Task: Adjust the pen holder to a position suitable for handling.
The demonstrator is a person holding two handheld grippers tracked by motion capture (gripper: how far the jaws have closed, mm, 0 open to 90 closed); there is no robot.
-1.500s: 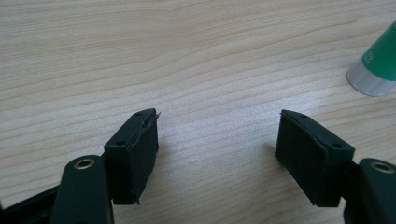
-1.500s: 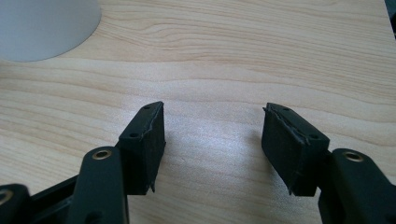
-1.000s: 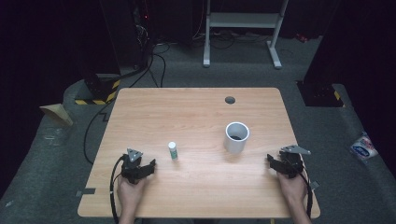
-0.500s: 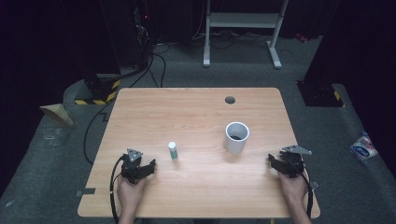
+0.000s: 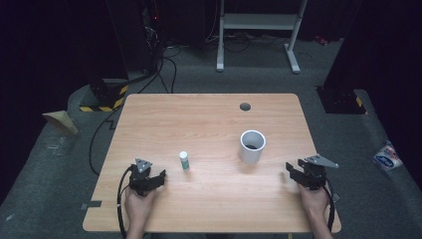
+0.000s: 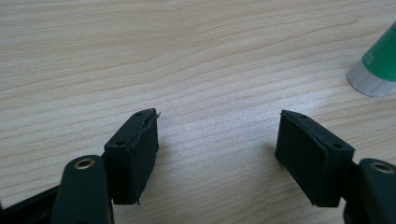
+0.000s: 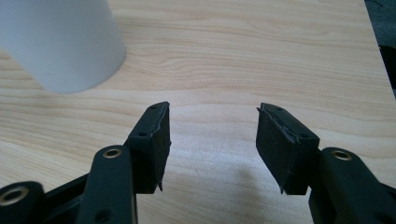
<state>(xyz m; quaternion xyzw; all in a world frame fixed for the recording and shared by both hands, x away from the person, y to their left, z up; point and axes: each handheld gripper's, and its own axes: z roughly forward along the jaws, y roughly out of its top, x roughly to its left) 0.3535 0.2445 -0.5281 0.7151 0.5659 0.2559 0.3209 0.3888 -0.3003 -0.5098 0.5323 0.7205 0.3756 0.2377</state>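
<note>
Near the front edge of the counter (image 5: 209, 124), I see my left gripper (image 5: 146, 180) resting low with its jaws spread wide on nothing, the glue stick (image 5: 184, 161) standing upright just to its right. My right gripper (image 5: 304, 174) is likewise spread and empty, near the white cup (image 5: 252, 146). Both hands reach in from the bottom, well apart.

No lettering on the glue stick (image 6: 376, 65) is legible.

White cup (image 5: 252, 146), green-and-white glue stick (image 5: 184, 161)
</note>
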